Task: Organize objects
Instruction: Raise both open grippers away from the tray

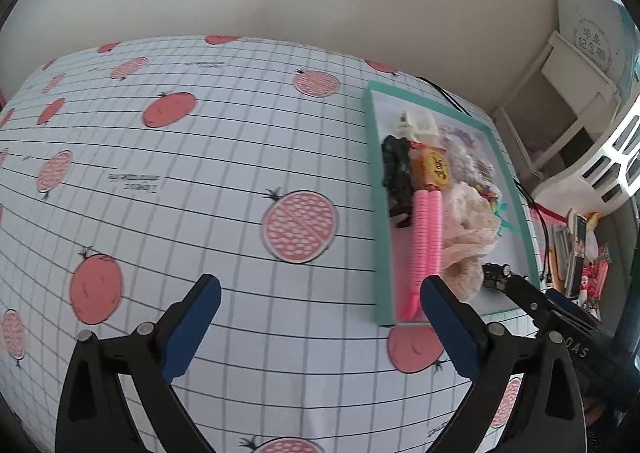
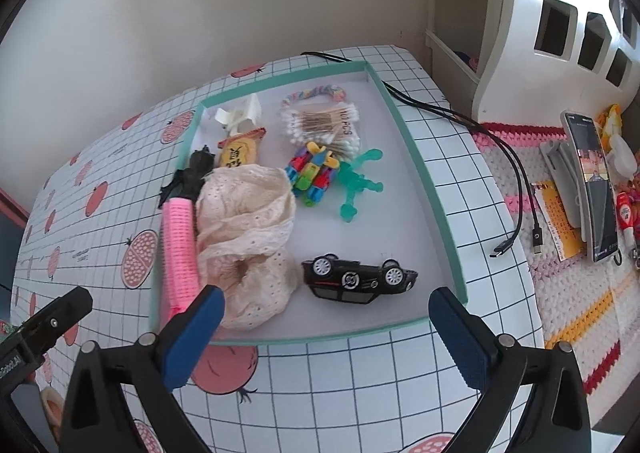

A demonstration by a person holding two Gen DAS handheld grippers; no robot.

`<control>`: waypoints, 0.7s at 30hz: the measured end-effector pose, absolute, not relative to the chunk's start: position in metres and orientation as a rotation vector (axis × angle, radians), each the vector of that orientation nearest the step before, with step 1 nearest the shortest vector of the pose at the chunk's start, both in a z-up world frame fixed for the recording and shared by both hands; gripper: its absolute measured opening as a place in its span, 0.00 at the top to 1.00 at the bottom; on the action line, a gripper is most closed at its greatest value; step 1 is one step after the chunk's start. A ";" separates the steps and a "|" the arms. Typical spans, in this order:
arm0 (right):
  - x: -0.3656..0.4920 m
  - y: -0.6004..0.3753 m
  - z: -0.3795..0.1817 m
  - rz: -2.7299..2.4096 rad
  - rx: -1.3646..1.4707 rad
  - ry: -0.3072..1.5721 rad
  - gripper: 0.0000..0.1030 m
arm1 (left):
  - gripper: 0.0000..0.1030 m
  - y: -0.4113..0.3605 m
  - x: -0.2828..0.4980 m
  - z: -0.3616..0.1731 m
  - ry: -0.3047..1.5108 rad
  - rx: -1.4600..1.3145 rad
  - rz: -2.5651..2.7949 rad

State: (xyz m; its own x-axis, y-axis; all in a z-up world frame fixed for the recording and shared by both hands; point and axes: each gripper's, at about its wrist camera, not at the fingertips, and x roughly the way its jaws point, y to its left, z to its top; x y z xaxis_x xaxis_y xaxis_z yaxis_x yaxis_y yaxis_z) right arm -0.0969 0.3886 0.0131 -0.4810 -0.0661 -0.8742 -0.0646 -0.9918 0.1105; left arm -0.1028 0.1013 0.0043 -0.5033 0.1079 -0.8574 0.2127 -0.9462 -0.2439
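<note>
Left view: the left gripper [image 1: 320,313] is hovering wide and empty over bare tablecloth [image 1: 200,173], the tray [image 1: 370,189] sitting to its right.

Right view: the right gripper [image 2: 326,323] is hanging wide, empty, at the tray's near edge; the car [image 2: 358,279] is lying overturned inside, likely just dropped.

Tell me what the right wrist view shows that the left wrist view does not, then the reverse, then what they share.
Only the right wrist view: the black toy car lying upside down in the tray, the cotton swab pack seen clearly, the phone on the crocheted mat.

Only the left wrist view: the wide bare stretch of pomegranate-print tablecloth left of the tray.

Both: the teal-rimmed tray, the pink comb-like piece, the cream lace fabric, and each open hand-held gripper, left and right.
</note>
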 end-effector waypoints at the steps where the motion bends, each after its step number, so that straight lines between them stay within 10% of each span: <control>1: -0.095 0.386 0.014 -2.691 1.599 -0.197 0.00 | 0.03 0.100 -0.101 0.005 0.495 1.533 -2.622; 21: -0.070 0.347 0.030 -2.666 1.544 -0.194 0.00 | 0.03 0.079 -0.081 0.030 0.394 1.381 -2.659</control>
State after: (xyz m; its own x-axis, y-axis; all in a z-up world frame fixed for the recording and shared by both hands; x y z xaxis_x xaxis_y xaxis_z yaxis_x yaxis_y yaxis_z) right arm -0.0699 0.3471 0.0297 -0.4985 -0.1101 -0.8599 -0.0158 -0.9906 0.1360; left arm -0.0807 0.0791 0.0298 -0.5769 0.0137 -0.8167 0.2239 -0.9589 -0.1743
